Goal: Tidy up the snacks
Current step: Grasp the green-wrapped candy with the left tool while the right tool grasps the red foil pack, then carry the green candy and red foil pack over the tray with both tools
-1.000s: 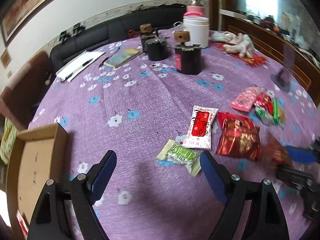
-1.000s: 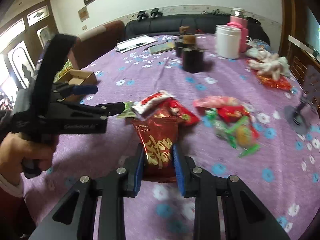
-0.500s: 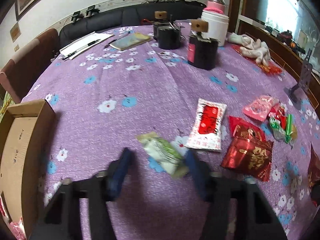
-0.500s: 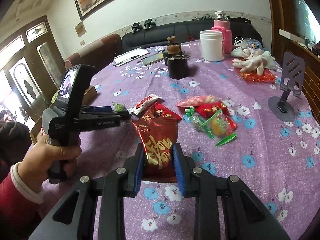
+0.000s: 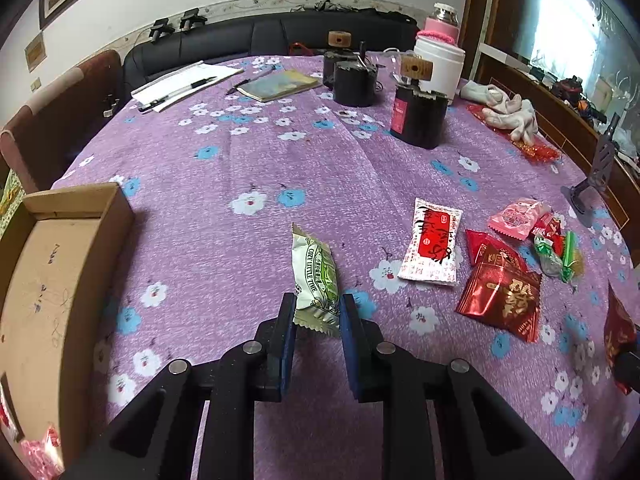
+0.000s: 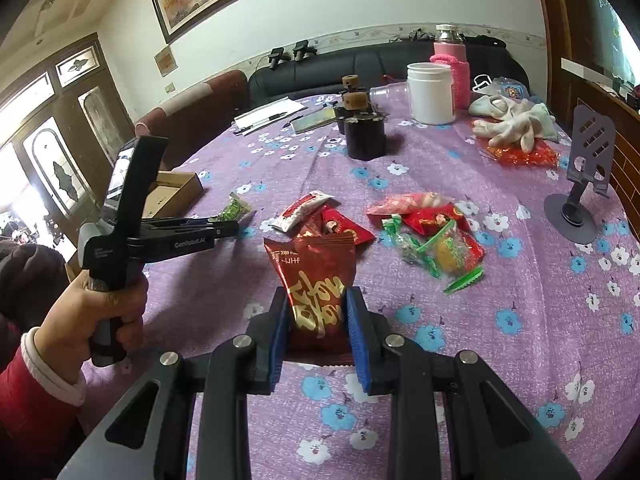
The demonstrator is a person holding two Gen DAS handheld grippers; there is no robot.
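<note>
My left gripper (image 5: 318,304) is closing its jaws on a green and white snack packet (image 5: 314,272); the pads press its lower end and it stands up off the purple cloth. The right wrist view shows that packet (image 6: 234,210) at the left gripper's tips, with a hand on the handle. My right gripper (image 6: 317,296) is shut on a red packet with gold lettering (image 6: 316,268), held above the table. An open cardboard box (image 5: 116,216) sits at the left. Loose snacks lie to the right: a white and red packet (image 5: 434,246), a red foil packet (image 5: 500,300), a pink one (image 5: 518,218).
Two black canisters (image 5: 418,120) and a white jar (image 5: 438,68) stand at the back. White gloves (image 5: 508,114) lie far right, near a grey phone stand (image 6: 580,200). Papers with a pen (image 5: 184,84) and a notebook (image 5: 280,84) lie at the far side.
The left gripper went from wide open to closed on the green packet and lifted it off the cloth, turning it on end. The right gripper kept its hold on the red packet.
</note>
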